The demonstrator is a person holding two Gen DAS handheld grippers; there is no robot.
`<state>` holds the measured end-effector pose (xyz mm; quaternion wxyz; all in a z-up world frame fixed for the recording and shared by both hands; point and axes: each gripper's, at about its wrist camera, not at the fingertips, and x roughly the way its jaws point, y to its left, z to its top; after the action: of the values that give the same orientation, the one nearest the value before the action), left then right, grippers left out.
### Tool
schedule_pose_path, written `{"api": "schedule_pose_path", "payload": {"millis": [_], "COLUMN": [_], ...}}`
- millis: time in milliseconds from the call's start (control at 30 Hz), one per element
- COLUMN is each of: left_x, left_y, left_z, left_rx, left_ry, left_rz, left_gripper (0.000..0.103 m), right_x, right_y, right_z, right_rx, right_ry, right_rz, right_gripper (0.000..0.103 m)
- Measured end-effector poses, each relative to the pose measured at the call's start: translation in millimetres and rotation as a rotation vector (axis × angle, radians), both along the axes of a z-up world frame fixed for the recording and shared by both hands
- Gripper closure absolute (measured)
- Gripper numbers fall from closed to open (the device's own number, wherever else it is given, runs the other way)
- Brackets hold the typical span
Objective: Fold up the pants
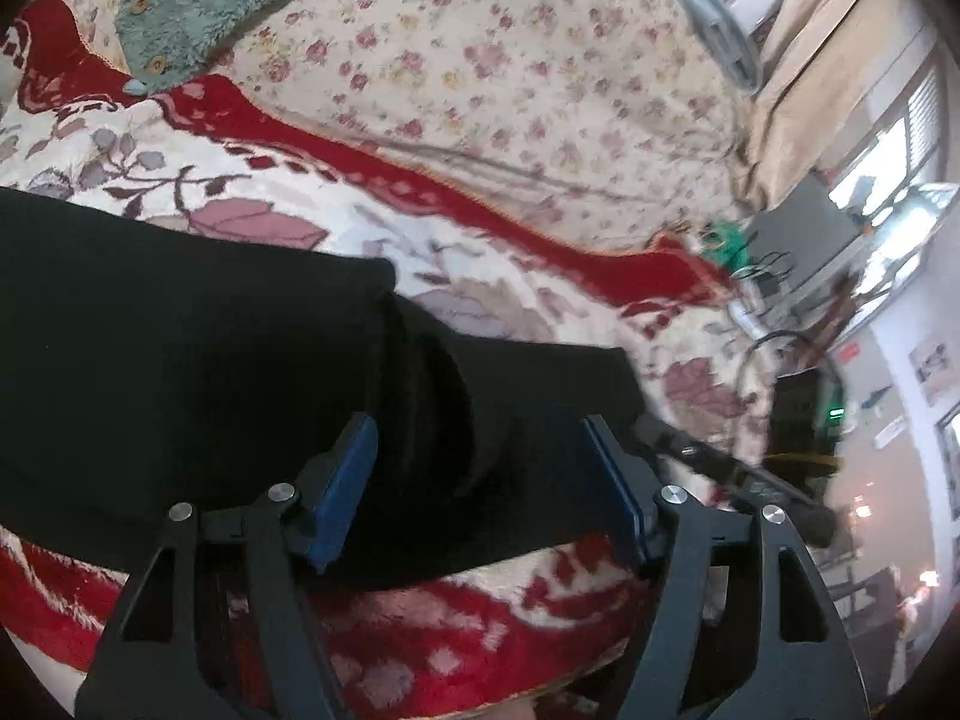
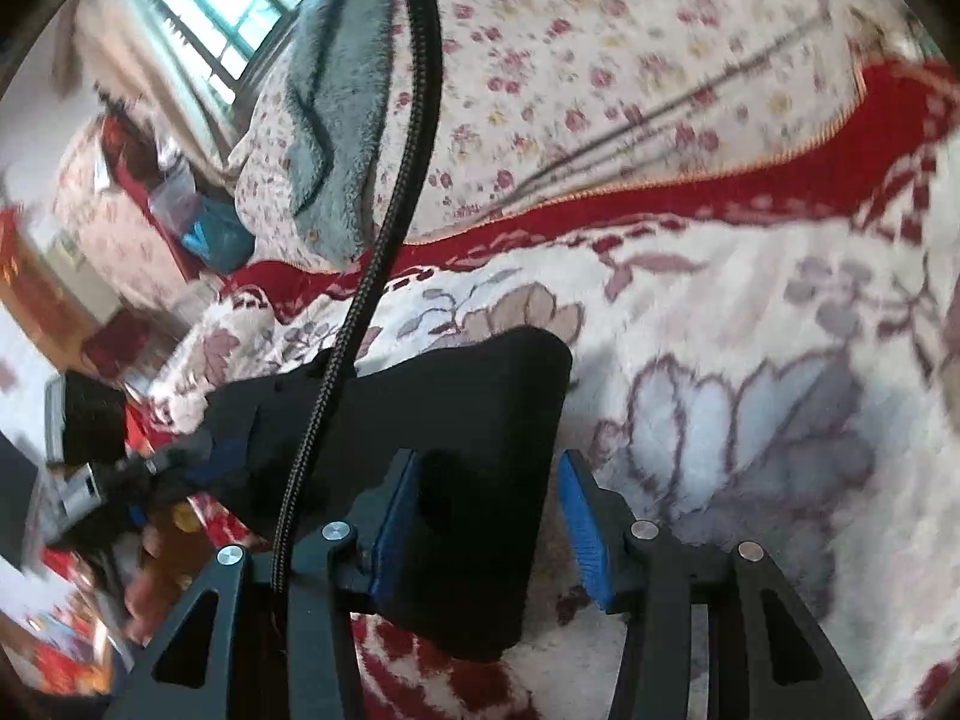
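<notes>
Black pants (image 1: 210,360) lie folded on a red and cream floral blanket (image 1: 420,252). In the left wrist view my left gripper (image 1: 480,480) is open, its blue pads (image 1: 342,492) spread wide over the pants' right end, not pinching the cloth. In the right wrist view the pants (image 2: 468,420) show as a compact black block. My right gripper (image 2: 492,516) is open, its left pad (image 2: 393,528) against the pants' edge and its right pad (image 2: 585,534) over the blanket. The other gripper shows blurred at the left (image 2: 150,468).
A cream quilt with small pink flowers (image 1: 510,60) lies behind the blanket, with a teal fleece garment (image 1: 198,18) on it. A black braided cable (image 2: 384,210) hangs across the right wrist view. Windows, curtains and room clutter sit at the edges.
</notes>
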<state>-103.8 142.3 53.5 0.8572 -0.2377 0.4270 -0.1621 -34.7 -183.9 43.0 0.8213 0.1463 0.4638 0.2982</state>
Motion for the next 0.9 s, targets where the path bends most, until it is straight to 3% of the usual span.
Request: {"api": "schedule_pose_path", "payload": {"millis": [100, 267, 333, 367, 400, 433, 600, 733, 833, 900], "left_x": [5.5, 16.6, 17.3, 17.6, 17.5, 18.4, 22.7, 21.9, 24.7, 23.4], "left_y": [-2.7, -11.7, -21.2, -25.8, -29.7, -30.4, -7.0, 4.8, 6.1, 4.6], "left_z": [-10.6, -26.4, -26.1, -24.7, -22.2, -18.8, -6.3, -7.9, -19.8, -21.5], "left_rx": [0.076, 0.097, 0.159, 0.193, 0.223, 0.208, 0.125, 0.140, 0.136, 0.136], "left_ry": [0.025, 0.042, 0.020, 0.014, 0.009, 0.012, 0.023, 0.042, 0.072, 0.063], "left_rz": [0.047, 0.027, 0.005, -0.011, -0.028, -0.053, -0.016, 0.001, 0.011, 0.017], "left_gripper": [0.034, 0.034, 0.034, 0.054, 0.081, 0.088, 0.090, 0.090, 0.090, 0.090], "right_x": [-1.9, -8.5, -8.3, -8.8, -9.6, -10.8, -17.2, -20.7, -20.2, -19.8], "right_y": [4.0, -0.8, -1.3, -1.4, -0.9, -0.2, 4.5, 13.9, 32.8, 47.3], "right_z": [-3.7, -6.2, -8.5, -8.0, -6.2, -3.2, 20.8, 33.9, 27.5, 14.9], "right_rx": [0.003, 0.020, 0.022, 0.021, 0.017, 0.006, -0.043, -0.009, -0.026, -0.105], "right_ry": [0.002, 0.018, 0.021, 0.018, 0.009, -0.006, -0.120, -0.183, -0.190, -0.190], "right_rz": [0.008, 0.011, 0.006, 0.001, -0.002, -0.007, -0.023, 0.025, 0.105, 0.140], "right_gripper": [0.054, 0.054, 0.054, 0.054, 0.054, 0.054, 0.054, 0.054, 0.054, 0.053]}}
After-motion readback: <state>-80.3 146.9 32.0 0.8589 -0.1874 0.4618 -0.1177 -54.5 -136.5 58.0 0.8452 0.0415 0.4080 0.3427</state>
